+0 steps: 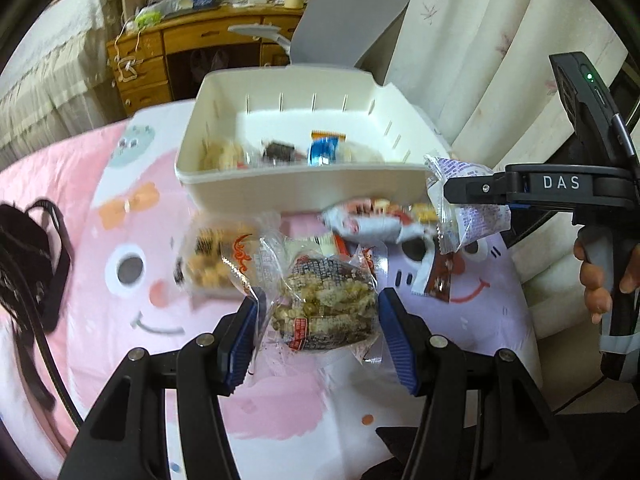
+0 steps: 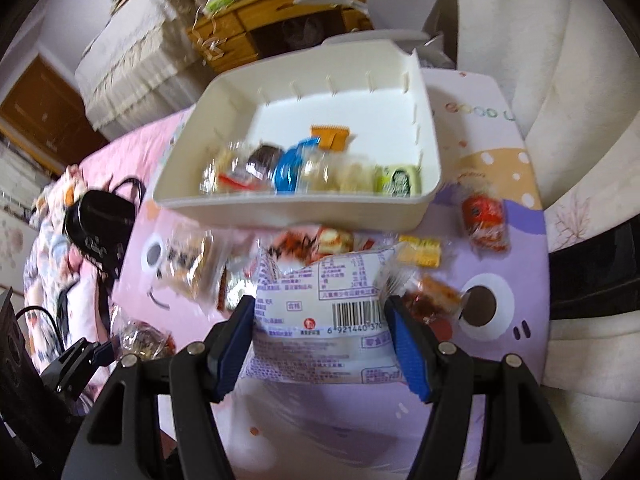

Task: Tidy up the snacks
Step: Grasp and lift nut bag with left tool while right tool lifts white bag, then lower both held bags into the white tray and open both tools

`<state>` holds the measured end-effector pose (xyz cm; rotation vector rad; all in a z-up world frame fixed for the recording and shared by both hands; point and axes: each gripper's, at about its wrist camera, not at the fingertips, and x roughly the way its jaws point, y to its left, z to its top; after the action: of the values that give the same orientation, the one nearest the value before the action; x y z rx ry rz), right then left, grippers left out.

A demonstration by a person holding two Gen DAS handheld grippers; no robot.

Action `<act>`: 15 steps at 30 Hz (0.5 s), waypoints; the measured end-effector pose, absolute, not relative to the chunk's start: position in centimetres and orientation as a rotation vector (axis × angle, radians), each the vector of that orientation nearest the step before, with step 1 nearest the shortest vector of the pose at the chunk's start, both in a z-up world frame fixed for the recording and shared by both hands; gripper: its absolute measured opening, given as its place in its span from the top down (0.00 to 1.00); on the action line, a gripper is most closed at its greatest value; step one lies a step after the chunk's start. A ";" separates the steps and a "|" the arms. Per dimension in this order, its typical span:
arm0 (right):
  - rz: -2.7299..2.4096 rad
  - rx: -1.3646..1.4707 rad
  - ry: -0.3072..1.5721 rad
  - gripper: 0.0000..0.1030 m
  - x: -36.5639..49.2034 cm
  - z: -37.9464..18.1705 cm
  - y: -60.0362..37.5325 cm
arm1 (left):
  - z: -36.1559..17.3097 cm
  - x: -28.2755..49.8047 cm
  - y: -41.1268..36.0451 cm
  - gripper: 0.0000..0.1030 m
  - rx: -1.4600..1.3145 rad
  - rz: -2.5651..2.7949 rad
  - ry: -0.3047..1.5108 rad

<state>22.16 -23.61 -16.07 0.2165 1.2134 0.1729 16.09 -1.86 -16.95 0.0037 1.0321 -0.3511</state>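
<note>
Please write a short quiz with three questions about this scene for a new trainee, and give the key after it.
1. True or false: the left gripper holds a clear packet of brown crunchy snack.
2. What does the right gripper hold? A) a red can B) a white packet with a barcode C) nothing
3. Fill in: the white bin already contains ____ snacks.

Key:
1. True.
2. B.
3. Several; more packets lie on the cartoon blanket before it.
</note>
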 end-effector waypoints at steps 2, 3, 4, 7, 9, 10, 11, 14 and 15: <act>0.155 0.243 1.194 0.37 22.5 -15.3 -24.1 | -16.0 16.9 -1.9 0.45 0.022 -0.363 1.022; 0.148 0.255 1.185 0.37 22.7 -15.0 -24.3 | -15.4 17.4 -1.9 0.45 0.033 -0.370 1.016; 0.140 0.266 1.174 0.37 22.9 -14.7 -24.4 | -15.0 17.7 -1.8 0.45 0.041 -0.378 1.010; 0.119 0.293 1.138 0.37 23.6 -13.8 -24.8 | -13.7 19.4 -1.6 0.45 0.060 -0.395 0.991; 0.102 0.311 1.118 0.37 24.1 -13.3 -25.0 | -12.8 20.8 -1.5 0.45 0.062 -0.407 0.978; 0.092 0.320 1.108 0.37 24.5 -13.1 -25.1 | -12.5 21.4 -1.5 0.45 0.062 -0.412 0.973; 0.086 0.326 1.101 0.37 24.7 -13.0 -25.2 | -12.1 22.1 -1.4 0.45 0.061 -0.418 0.968; 0.065 0.338 1.072 0.36 25.5 -12.7 -25.3 | -11.4 24.2 -1.3 0.45 0.062 -0.429 0.962; 0.058 0.342 1.065 0.36 25.8 -12.6 -25.4 | -11.4 24.8 -1.2 0.45 0.064 -0.432 0.962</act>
<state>25.79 -25.38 -12.61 0.3424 1.0653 0.0585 24.83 -1.23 -11.40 0.0637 0.9617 -0.4318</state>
